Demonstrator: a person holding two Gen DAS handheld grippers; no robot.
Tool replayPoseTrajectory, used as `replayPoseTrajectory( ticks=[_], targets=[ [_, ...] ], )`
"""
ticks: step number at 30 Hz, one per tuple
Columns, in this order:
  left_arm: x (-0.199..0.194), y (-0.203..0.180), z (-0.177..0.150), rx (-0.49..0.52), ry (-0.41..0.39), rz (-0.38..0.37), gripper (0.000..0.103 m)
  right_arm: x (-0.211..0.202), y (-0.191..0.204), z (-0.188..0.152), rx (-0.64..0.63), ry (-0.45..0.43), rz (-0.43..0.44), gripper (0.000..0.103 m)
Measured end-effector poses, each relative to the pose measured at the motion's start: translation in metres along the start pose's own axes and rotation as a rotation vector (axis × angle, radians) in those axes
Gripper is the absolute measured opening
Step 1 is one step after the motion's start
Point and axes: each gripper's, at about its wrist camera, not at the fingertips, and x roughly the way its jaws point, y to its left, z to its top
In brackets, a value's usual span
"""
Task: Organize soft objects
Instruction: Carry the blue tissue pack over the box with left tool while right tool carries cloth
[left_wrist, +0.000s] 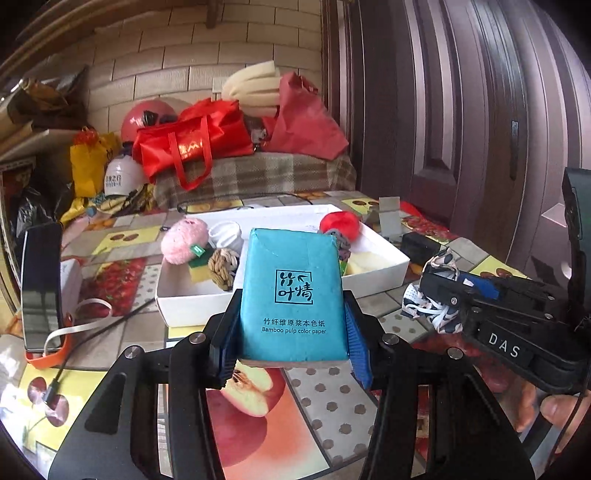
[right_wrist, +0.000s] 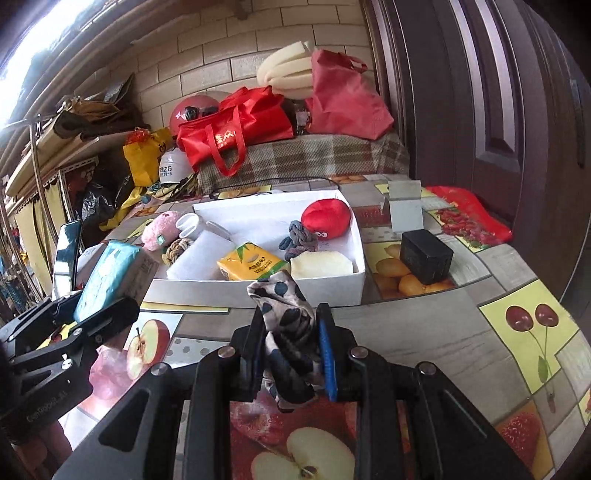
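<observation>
**A:** How far along are you?

**B:** Well on. Your white box (right_wrist: 258, 291) on the table (right_wrist: 480, 266) already holds a red plush (right_wrist: 327, 219), a grey knot (right_wrist: 301, 238), a yellow tissue pack (right_wrist: 251, 264) and pale sponges, with a pink plush (left_wrist: 184, 240) and a rope ball (left_wrist: 223, 267) at its left end.

**A:** And what are you carrying?

**B:** Your left gripper (left_wrist: 291, 332) is clenched on the teal tissue pack (left_wrist: 291, 288), lifted just near of the box. Your right gripper (right_wrist: 290, 354) pinches the spotted cloth (right_wrist: 284, 314), also near of it.

**A:** What's left?

**B:** Likely dropping both in; neither is inside yet.
</observation>
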Motion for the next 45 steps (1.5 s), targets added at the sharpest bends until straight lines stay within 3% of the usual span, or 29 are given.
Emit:
replayPoseTrajectory(
  ticks=[5,11,25,45],
  targets=[
    [-0.013,0.001,-0.005,0.012,-0.033,0.037,0.049,-0.015,0.022,-0.003,-0.058,-0.057,-0.011,0.025],
    [-0.013,0.011,-0.007,-0.039,-0.024,0.058,0.049,-0.010,0.033,-0.004,-0.049,-0.038,-0.022,0.025],
    [-0.013,0.010,-0.007,-0.032,-0.030,0.070,0.049,-0.006,0.041,-0.007,-0.061,-0.042,-0.032,0.025],
    [0.020,0.034,0.006,-0.056,-0.038,0.149,0.050,0.011,0.058,-0.001,-0.101,-0.038,-0.039,0.026]
  ],
)
